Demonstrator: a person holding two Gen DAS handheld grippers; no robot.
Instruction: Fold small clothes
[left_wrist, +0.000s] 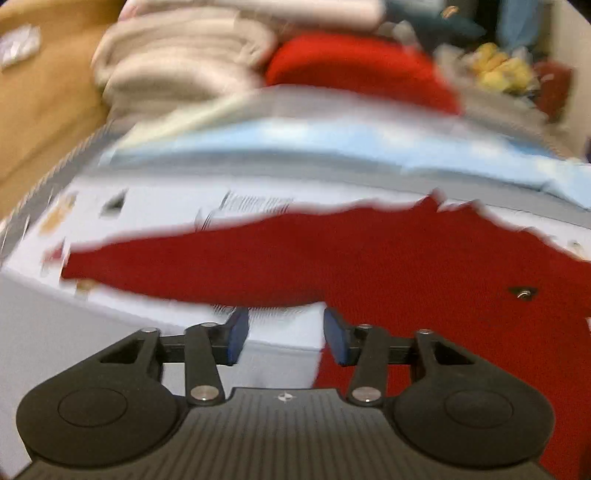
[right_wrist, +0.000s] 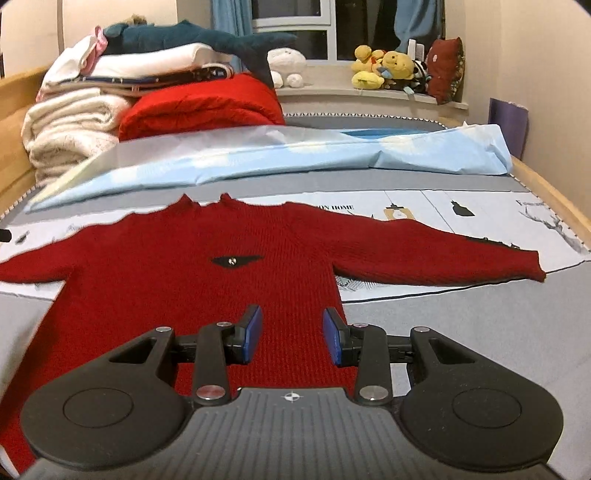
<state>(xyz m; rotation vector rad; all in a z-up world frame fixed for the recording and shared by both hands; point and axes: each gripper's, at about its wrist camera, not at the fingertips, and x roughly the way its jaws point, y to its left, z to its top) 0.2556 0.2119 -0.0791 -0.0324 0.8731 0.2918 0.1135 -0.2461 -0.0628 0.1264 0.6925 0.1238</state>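
Bed (right_wrist: 480, 325) fills both views: grey sheet with a white printed panel, wood frame along the sides. Pale blue sheet (right_wrist: 332, 155) lies crumpled across it behind your work area. Far left corner has a stack of white blankets (right_wrist: 70, 122) with a red quilt (right_wrist: 199, 107) beside it and a dark teal plush shark (right_wrist: 207, 37) on top. Yellow plush toys (right_wrist: 384, 66) sit on the window ledge.

Red sweater (right_wrist: 207, 291) is spread flat on the bed, front up, collar toward the far end, both sleeves out to the sides, hem toward you. Small black patch with a metal stud sits mid-chest.

Your right gripper (right_wrist: 291, 338) sits over the sweater's lower body near its right edge, jaws apart, nothing between the blue pads, not touching the knit as far as you can see.

Your left gripper (left_wrist: 286, 338) is near the left sleeve (left_wrist: 192, 258), by the underarm, jaws apart and holding nothing. That view is motion-blurred, so contact with the fabric can't be told.
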